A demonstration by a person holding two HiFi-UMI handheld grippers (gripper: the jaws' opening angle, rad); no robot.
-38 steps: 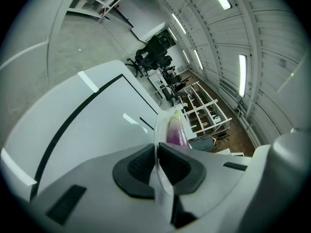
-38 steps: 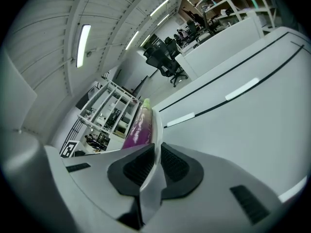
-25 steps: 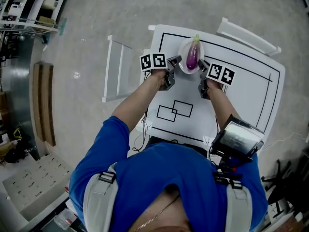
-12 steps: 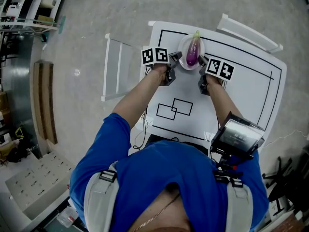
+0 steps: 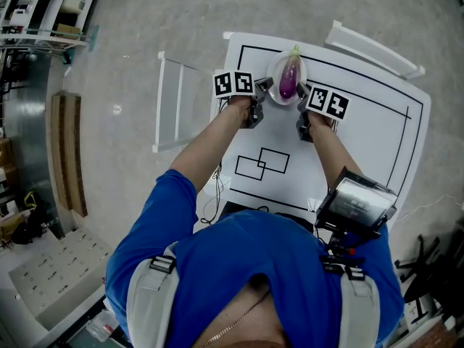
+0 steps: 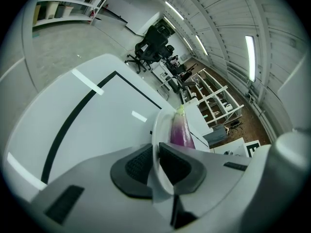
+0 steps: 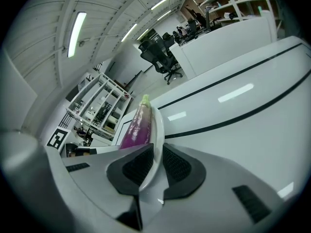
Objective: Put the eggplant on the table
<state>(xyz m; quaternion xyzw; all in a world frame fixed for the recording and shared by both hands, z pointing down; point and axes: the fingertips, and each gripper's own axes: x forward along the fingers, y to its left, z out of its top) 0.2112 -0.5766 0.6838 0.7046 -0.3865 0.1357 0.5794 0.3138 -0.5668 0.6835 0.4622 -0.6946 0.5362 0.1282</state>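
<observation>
A purple eggplant with a green stem lies on a white plate near the far edge of the white table. My left gripper is shut on the plate's left rim, and my right gripper is shut on its right rim. In the left gripper view the plate rim runs between the dark pads, with the eggplant beyond. The right gripper view shows the plate's rim pinched the same way, beside the eggplant.
Black lines are marked on the table, including two overlapping rectangles near the person. A white frame stands on the floor to the left of the table. Shelving fills the far left corner.
Between the earliest frame and half a second ago, both grippers and the plate shifted slightly toward the table's far edge. Since then nothing has visibly moved.
</observation>
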